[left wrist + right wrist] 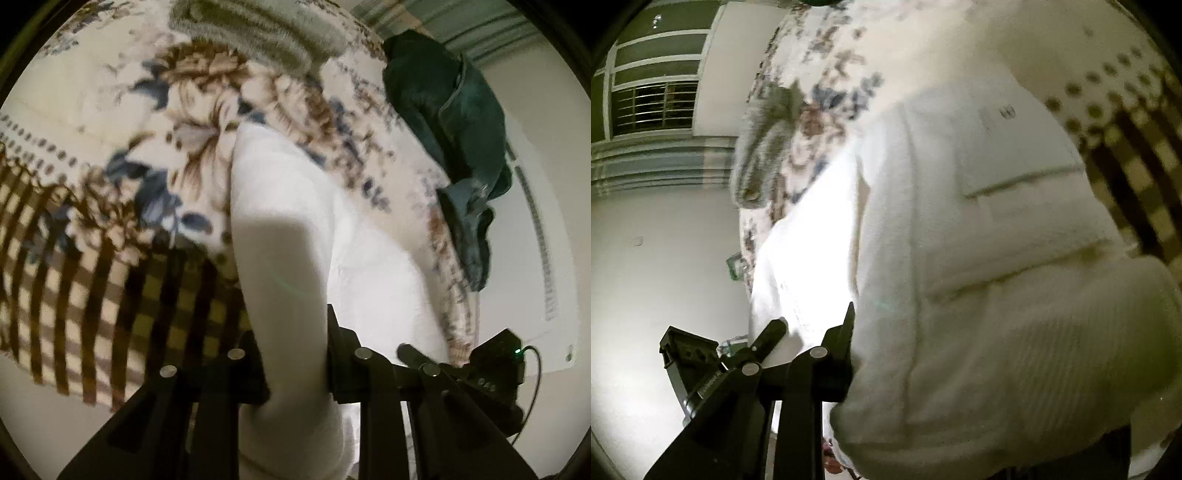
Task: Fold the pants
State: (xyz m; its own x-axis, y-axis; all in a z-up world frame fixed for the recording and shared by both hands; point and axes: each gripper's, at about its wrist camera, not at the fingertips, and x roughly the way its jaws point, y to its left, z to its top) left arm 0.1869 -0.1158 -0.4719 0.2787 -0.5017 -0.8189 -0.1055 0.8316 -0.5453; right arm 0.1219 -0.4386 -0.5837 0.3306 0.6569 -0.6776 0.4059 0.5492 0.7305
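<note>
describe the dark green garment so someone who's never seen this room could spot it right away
Start at the bed with the floral bedspread. At its far edge, near the white wall, lies a crumpled dark green garment. It is the only dark piece: the white pants and the grey folded towel are both pale.

- Pants (295,221): white, soft, thick fabric; blurred in both views.
- Left wrist view: a long white length runs up across the floral bedspread (110,92); near end bunched between the black fingers.
- Right wrist view: pants (979,221) fill most of the frame; ribbed waistband nearest, a patch pocket with a small dark mark above it.
</note>
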